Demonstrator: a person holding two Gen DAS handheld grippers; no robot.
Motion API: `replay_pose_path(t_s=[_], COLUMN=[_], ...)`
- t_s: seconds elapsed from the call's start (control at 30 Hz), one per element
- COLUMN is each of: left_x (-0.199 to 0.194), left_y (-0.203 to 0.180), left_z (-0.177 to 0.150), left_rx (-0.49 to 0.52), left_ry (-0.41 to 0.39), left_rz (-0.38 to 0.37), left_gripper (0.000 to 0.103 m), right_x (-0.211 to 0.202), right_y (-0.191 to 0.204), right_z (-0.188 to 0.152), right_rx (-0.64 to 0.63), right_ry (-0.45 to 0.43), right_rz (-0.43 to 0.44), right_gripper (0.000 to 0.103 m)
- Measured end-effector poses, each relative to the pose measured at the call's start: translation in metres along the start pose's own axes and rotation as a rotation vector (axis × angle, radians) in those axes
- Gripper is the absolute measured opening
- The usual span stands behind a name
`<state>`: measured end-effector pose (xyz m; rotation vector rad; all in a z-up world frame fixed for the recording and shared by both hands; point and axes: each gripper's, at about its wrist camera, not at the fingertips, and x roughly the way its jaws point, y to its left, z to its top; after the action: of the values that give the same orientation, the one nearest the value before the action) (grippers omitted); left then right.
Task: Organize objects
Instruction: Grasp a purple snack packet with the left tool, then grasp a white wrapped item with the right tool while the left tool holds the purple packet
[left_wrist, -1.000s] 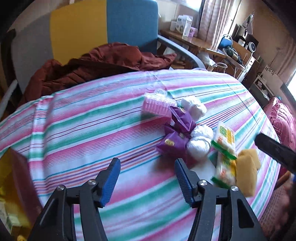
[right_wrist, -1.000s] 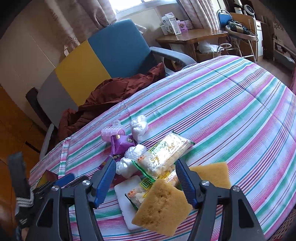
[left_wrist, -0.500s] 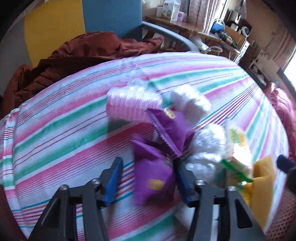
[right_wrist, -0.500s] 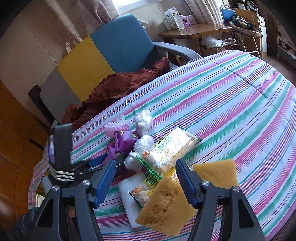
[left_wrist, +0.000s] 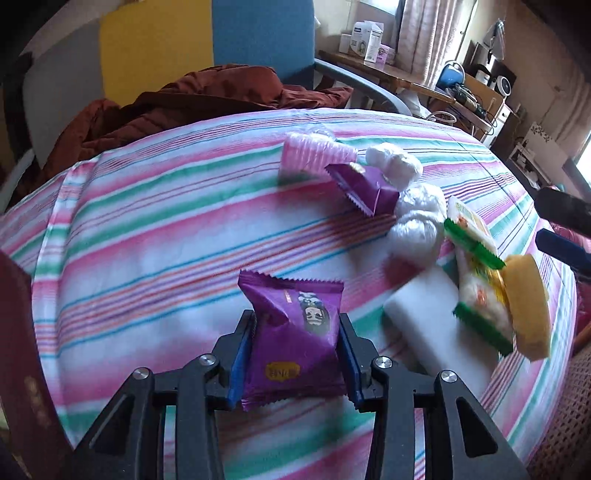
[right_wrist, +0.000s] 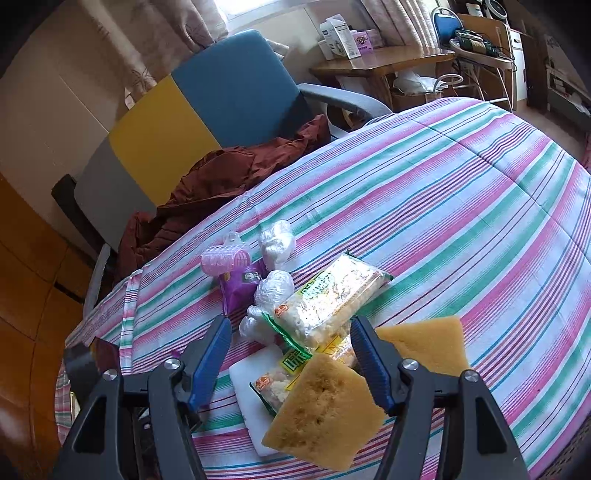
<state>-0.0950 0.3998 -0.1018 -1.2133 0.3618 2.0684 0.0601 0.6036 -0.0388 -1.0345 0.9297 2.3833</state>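
Left claw (left_wrist: 295, 354) pinched tight – right claw (right_wrist: 290, 354) parted, angled down.

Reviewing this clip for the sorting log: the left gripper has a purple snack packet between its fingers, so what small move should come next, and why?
Probably lift it clear. The left gripper is shut on the purple packet, pads pressed against both sides, away from the pile with the other purple packet and the white block. The right gripper hangs open, holding nothing.

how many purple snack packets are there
2. One purple packet is pinched between the left gripper's fingers near the table's front. The other packet lies in the pile, beside the pink roller. More may hide under the pile.
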Motion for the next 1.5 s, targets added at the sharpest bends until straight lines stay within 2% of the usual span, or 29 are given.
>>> replay_pose_path(t_s=[0.13,0.23,0.5,0.87,1.1,1.17,1.3,1.33,1.37,1.47,1.5], left_x=[-0.009,-0.012,-0.009,-0.009,-0.011,-0.011,-0.011,-0.011,-0.011,-0.011,-0.011], left_y=[-0.003,-0.002,-0.004,-0.001,0.001,0.001,0.003,0.003,0.004,0.005,0.005], left_z=[-0.018,-0.024,-0.023,-0.026,-0.028,-0.028,-0.028,-0.028,-0.028,-0.028,-0.028], left_rx=[0.03,0.032,0.042,0.034,0.024,0.023,0.016,0.015,0.014,0.009,0.009], left_ry=[-0.032,-0.046,-0.083,-0.11,-0.116,-0.117,-0.119,-0.12,-0.121,-0.122,-0.122], left_rz=[0.033,0.031,0.027,0.007,-0.009,-0.011,-0.02,-0.022,-0.024,-0.032,-0.032], left_gripper=[0.042,0.042,0.042,0.042,0.042,0.042,0.042,0.042,0.042,0.042,0.042], right_x=[0.001,0.002,0.002,0.008,0.027,0.044,0.094,0.106,0.114,0.102,0.09], right_y=[-0.001,-0.001,-0.004,0.009,0.052,0.064,0.075,0.074,0.073,0.082,0.085], right_z=[0.0,0.0,0.002,-0.002,0.01,0.018,0.024,0.022,0.018,0.008,0.007], right_rx=[0.005,0.004,0.011,-0.055,-0.275,-0.335,-0.426,-0.441,-0.453,-0.503,-0.506], right_ry=[0.0,0.002,0.0,0.026,0.077,0.103,0.208,0.239,0.27,0.239,0.207], right_rz=[-0.016,-0.024,-0.036,-0.054,-0.067,-0.086,-0.144,-0.176,-0.188,-0.173,-0.159], right_gripper=[0.068,0.068,0.068,0.068,0.066,0.066,0.066,0.063,0.041,0.033,0.022])
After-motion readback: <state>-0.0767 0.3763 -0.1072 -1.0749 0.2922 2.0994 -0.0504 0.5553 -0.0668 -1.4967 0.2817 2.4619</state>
